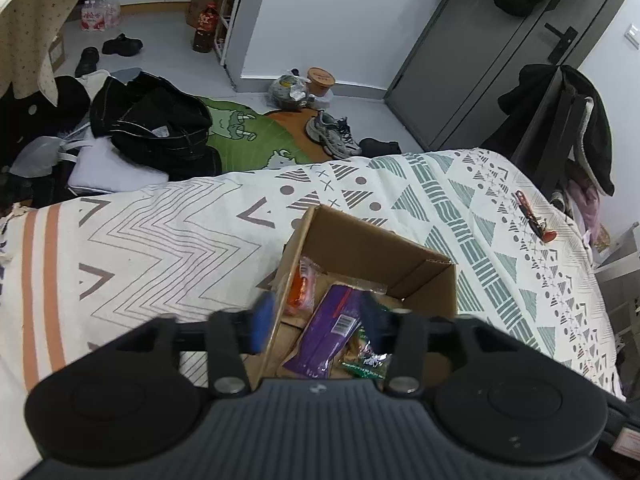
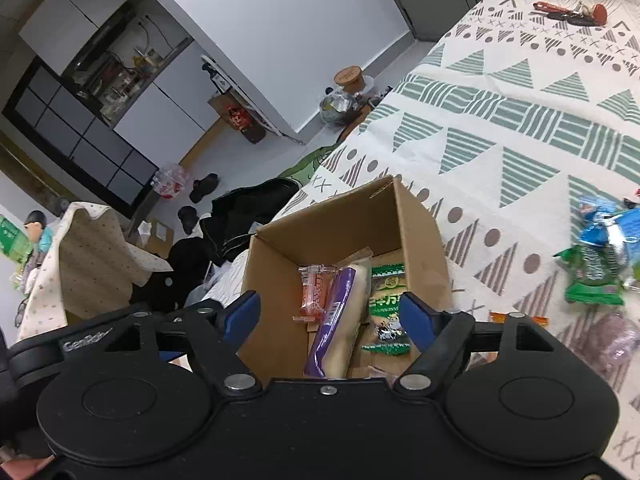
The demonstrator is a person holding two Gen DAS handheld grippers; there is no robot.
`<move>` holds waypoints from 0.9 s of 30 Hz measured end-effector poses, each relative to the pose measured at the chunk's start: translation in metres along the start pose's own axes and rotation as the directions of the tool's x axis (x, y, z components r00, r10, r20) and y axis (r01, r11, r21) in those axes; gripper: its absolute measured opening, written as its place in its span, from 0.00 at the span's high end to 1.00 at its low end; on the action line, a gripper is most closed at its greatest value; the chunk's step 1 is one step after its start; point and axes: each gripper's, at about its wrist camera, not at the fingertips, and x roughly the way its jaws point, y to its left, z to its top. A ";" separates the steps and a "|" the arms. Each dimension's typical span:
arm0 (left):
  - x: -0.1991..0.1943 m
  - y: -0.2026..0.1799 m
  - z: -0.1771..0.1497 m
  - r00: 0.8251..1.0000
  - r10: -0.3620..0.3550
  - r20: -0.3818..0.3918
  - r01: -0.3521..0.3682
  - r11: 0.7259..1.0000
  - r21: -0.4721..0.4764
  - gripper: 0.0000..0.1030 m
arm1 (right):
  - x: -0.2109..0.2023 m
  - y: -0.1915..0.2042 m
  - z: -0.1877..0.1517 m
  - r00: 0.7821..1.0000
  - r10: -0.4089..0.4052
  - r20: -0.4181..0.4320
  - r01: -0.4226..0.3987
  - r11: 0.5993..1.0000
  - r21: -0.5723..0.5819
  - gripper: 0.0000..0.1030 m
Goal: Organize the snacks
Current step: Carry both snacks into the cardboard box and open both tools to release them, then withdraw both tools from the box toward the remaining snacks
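The step in hand is judged to be filling the cardboard box [image 2: 416, 220] with snacks, and it is best done by fetching one loose packet at a time and lowering it flat beside those already in, not onto the wall; the right gripper [image 2: 330, 314] is held over the box mouth, its blue fingers [image 2: 416, 320] spread wide with nothing between them; directly beneath it a purple packet [image 2: 332, 320] is seen lying lengthwise on the box floor, an orange packet [image 2: 316, 292] just beside it on one side, a green packet [image 2: 386, 308] on the other; the left gripper [image 1: 316, 320] is likewise spread and empty, one finger outside the near box wall [image 1: 292, 256], the other over the contents, so the wall is straddled and is best cleared before any descent; the same purple packet [image 1: 324, 332] lies right under that gap; farther out, off to the right gripper's right on the patterned bedspread [image 2: 500, 120], a heap of loose snacks [image 2: 600, 264] is waiting, well apart from the box; those are judged the next targets; farther still, a red-handled tool [image 2: 568, 12] is seen lying near the far edge of the bed.
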 end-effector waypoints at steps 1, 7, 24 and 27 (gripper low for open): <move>-0.002 -0.001 -0.002 1.000 0.003 0.005 -0.003 1.000 0.000 0.42 | -0.004 -0.001 0.001 1.000 -0.010 0.005 0.010 1.000 -0.004 0.21; -0.012 -0.013 -0.010 1.000 0.000 0.008 0.000 1.000 0.017 0.25 | -0.032 -0.010 -0.003 0.998 -0.052 0.045 0.053 0.998 -0.029 0.12; -0.036 -0.065 -0.043 1.000 -0.012 0.010 0.010 0.994 0.107 0.00 | -0.106 -0.069 -0.015 0.976 -0.150 0.157 0.164 0.983 -0.080 0.00; -0.037 -0.077 -0.050 1.000 -0.021 0.001 0.021 0.992 0.125 0.00 | -0.117 -0.081 -0.019 0.971 -0.158 0.181 0.178 0.979 -0.100 0.00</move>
